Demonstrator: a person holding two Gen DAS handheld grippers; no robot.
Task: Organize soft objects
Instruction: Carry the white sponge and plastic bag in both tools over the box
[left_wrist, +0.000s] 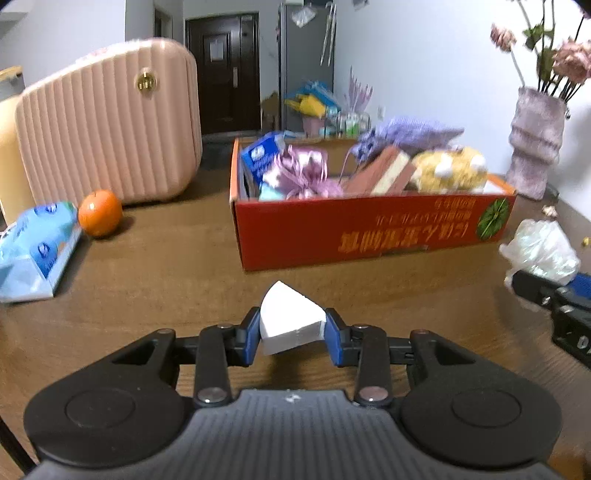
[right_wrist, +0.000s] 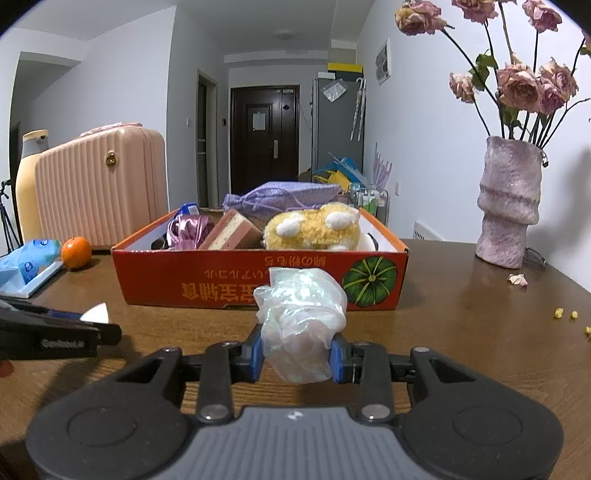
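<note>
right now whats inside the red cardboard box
Visible inside the red cardboard box: a yellow plush toy, a lilac drawstring pouch, a pink and cream sponge block, shiny pink ribbon and a blue tissue pack. The box floor beneath them is hidden.

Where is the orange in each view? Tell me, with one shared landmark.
Left wrist view: the orange sits at left, in front of the pink suitcase.
Right wrist view: the orange sits far left, beside the suitcase.
Shared landmark: the red cardboard box.

left claw (left_wrist: 292, 332): black linkage arms | blue pads | silver screws | right claw (right_wrist: 297, 354): same build
</note>
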